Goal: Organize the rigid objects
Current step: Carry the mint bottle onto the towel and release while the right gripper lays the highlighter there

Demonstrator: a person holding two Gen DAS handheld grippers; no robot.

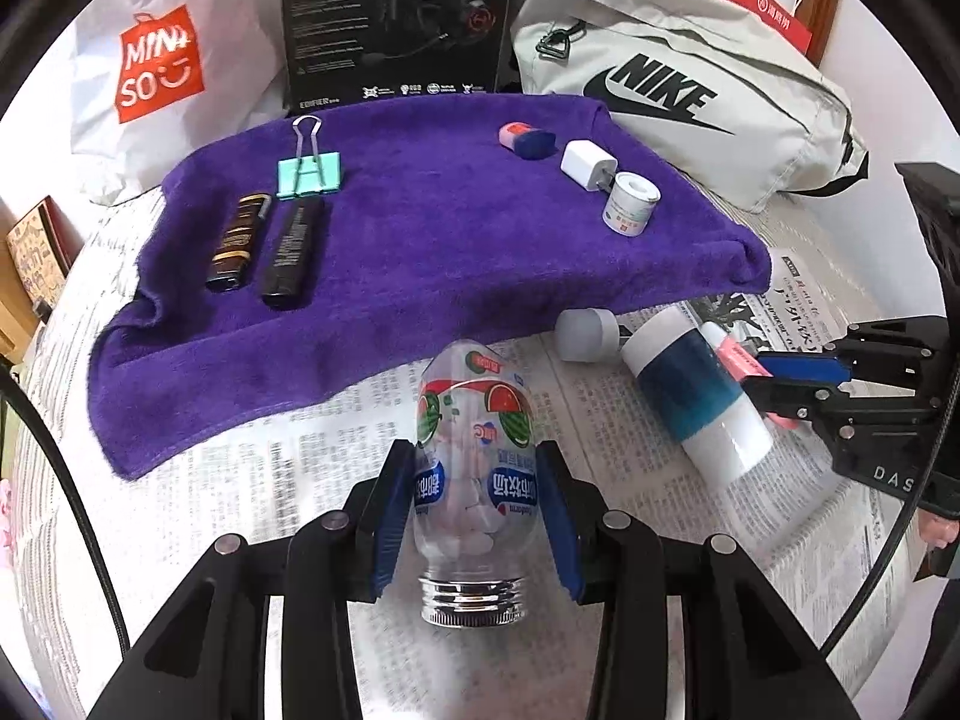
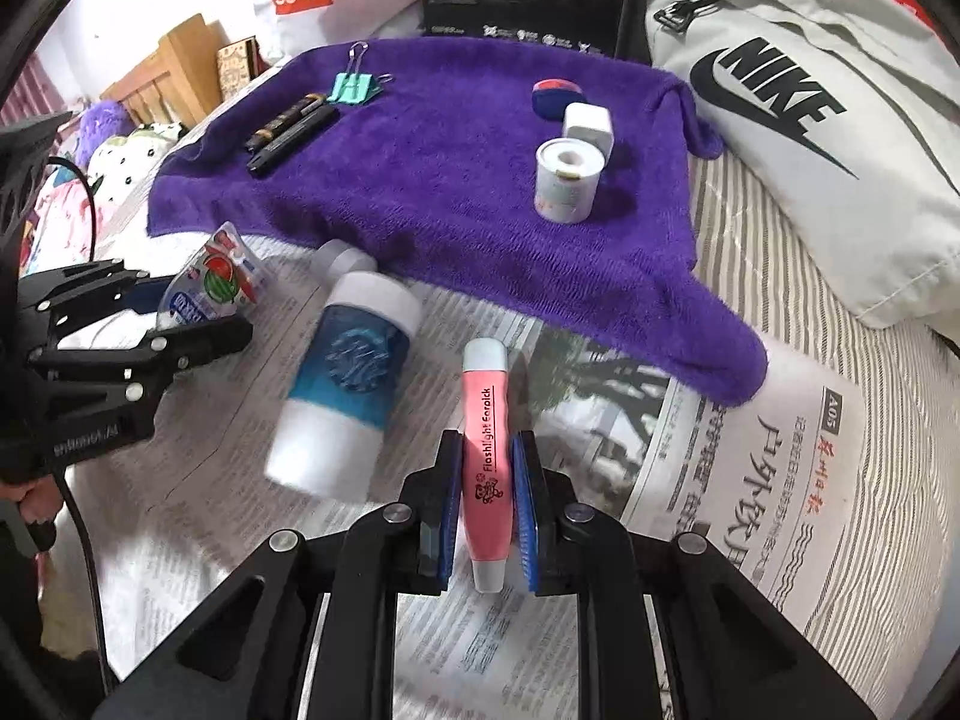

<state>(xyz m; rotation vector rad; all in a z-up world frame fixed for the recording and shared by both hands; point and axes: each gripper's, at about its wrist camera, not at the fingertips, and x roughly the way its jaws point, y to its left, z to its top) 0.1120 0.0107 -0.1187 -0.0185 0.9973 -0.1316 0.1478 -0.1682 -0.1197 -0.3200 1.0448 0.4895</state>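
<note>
Left gripper was clamped on the bottle; right gripper was closed tight on the pink earpick.

Lay over a striped bed cover: printed newspaper sheets, with a purple terry towel at twelve o'clock and a white-and-blue cylindrical tumbler resting sideways at nine o'clock.

free: towel centre | blocked: white-blue bottle between grippers
</note>
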